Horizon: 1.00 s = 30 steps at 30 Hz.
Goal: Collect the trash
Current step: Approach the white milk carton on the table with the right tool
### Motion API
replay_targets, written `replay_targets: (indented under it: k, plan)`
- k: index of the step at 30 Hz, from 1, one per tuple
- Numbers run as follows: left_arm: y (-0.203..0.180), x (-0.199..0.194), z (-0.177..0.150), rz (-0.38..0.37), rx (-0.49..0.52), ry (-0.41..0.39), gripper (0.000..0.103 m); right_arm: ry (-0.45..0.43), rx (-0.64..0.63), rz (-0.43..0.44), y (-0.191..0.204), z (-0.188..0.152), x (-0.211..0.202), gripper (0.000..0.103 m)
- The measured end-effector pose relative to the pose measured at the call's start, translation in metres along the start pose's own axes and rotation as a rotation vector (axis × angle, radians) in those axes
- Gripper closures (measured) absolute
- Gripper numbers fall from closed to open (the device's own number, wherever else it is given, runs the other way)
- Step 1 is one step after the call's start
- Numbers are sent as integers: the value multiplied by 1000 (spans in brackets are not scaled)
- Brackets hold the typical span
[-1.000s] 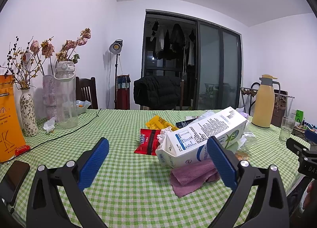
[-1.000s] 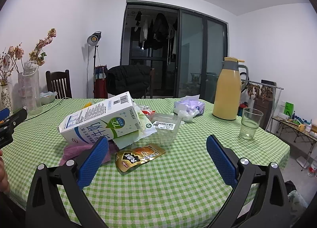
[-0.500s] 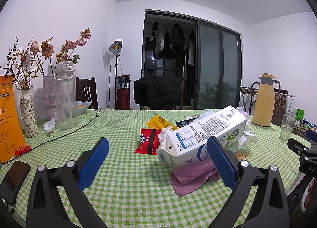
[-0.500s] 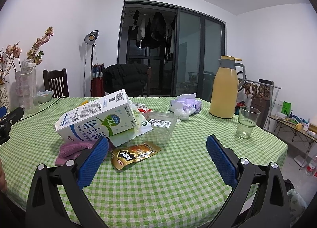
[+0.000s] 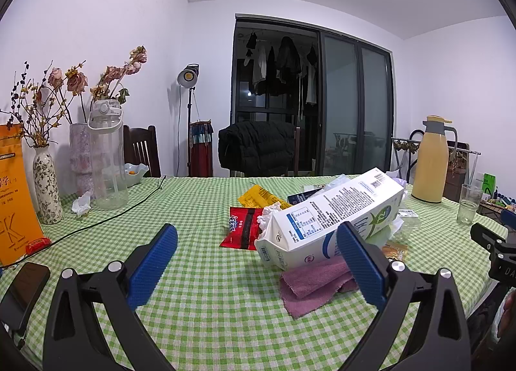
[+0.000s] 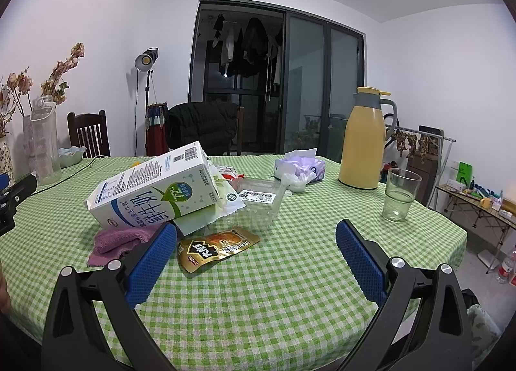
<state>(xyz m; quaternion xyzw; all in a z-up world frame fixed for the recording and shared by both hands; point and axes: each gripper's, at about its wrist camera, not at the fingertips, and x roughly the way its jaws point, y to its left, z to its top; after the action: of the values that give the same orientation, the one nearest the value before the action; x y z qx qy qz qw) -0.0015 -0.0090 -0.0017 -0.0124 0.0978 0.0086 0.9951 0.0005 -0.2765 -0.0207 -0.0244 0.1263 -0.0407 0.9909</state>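
My left gripper [image 5: 256, 261] hangs over the near table [image 5: 206, 306], fingers spread wide and empty. Past it lie a red wrapper [image 5: 242, 231], then the milk carton [image 5: 332, 219] tipped on its side across a purple cloth [image 5: 314, 285]. My right gripper [image 6: 256, 261] is likewise spread, empty, with a gold packet [image 6: 216, 246] just beyond its left finger [image 6: 151, 264]; possibly a clear plastic box [image 6: 258, 206] sits behind.

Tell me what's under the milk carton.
The milk carton leans on a purple cloth, a pale green wrapper and crumpled tissue. Anything beneath its middle is hidden.
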Motion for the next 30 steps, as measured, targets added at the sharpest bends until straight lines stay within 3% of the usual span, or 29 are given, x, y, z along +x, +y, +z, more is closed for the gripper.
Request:
replay_targets:
  k: [30]
  plan:
    - [-1, 2, -4, -1, 4, 10, 7, 24, -3, -16, -4, -4, 4, 8]
